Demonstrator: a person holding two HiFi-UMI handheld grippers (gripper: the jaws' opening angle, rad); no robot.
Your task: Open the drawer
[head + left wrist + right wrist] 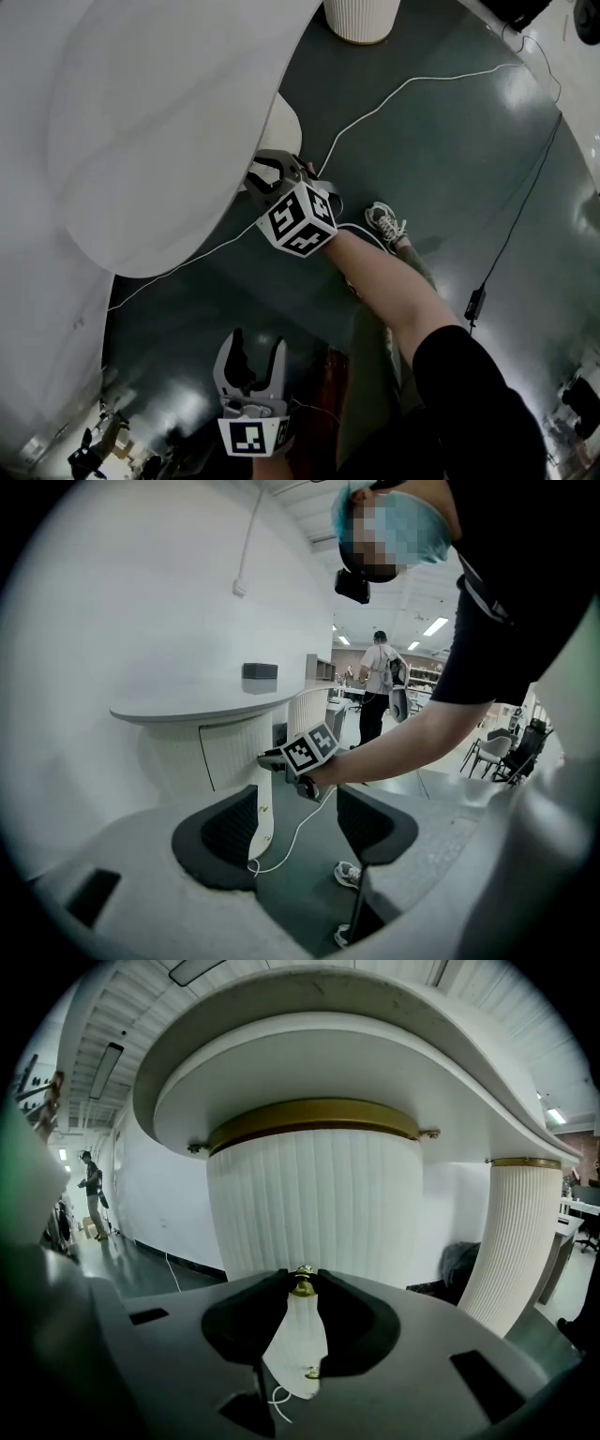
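Observation:
A white fluted pedestal (314, 1204) stands under a round white table top (141, 141). A curved white drawer front (298, 1340) stands out from the pedestal, with a brass knob (302, 1284) at its top. My right gripper (302, 1279) is shut on that knob, its two dark jaws meeting around it. In the left gripper view the drawer front (265, 822) juts out from the pedestal, with the right gripper (272, 759) at its upper edge. In the head view the right gripper (267, 178) reaches under the table rim. My left gripper (251, 361) hangs lower and apart, open and empty.
A white cable (412, 84) trails over the dark floor, with a black cable and its adapter (474, 305) to the right. The person's shoe (386, 225) is beside the right arm. A second fluted pedestal (511, 1241) stands to the right. People stand far off (380, 682).

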